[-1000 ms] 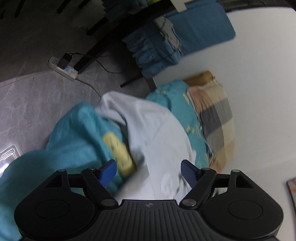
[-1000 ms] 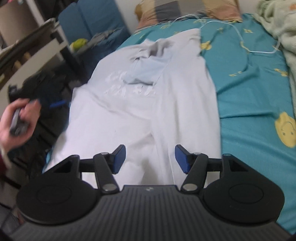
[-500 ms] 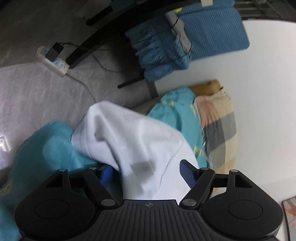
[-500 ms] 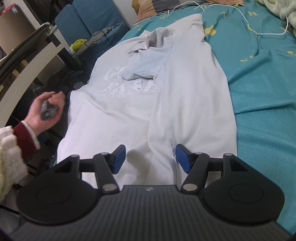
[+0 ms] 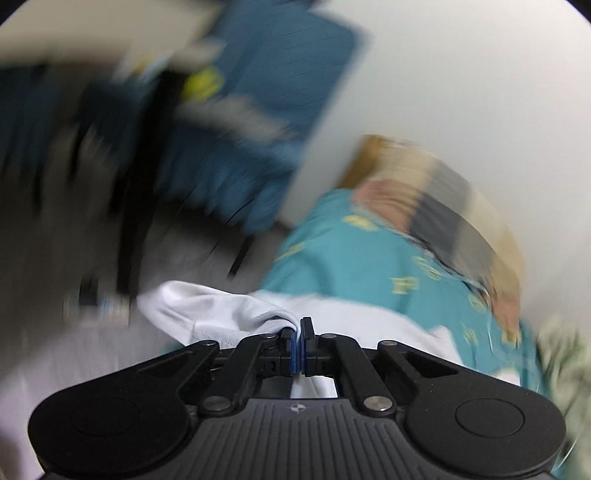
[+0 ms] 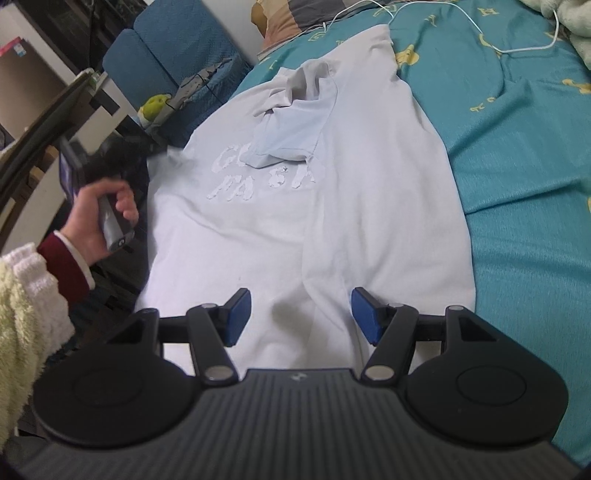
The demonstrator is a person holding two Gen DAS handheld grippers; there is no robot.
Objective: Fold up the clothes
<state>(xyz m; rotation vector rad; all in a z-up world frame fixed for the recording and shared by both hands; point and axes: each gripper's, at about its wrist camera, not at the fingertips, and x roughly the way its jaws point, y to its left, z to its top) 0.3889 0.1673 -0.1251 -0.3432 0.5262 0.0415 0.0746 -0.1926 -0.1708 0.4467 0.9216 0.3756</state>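
**Left pinch on the shirt edge, right waiting over the hem**

Nearest in the right wrist view, the right hand-held gripper [image 6: 299, 314] hangs with jaws wide and empty over the lower part of the shirt [image 6: 332, 206], probably ready to take the hem. The shirt lies flat on the bed [image 6: 524, 155], chest print up, one sleeve [image 6: 291, 129] already turned in over it. At its left edge the left hand [image 6: 99, 206] holds the other tool. A white cable [image 6: 461, 26] and a pillow [image 6: 288, 18] lie furthest off.

The left wrist view, badly blurred, gives what that one hides: the left hand-held gripper [image 5: 298, 341] is clamped tight on a bunched fold of shirt [image 5: 221, 310], apparently to carry that side across. Beyond it are the bed's teal sheet [image 5: 351, 251] and the pillow [image 5: 443, 206].
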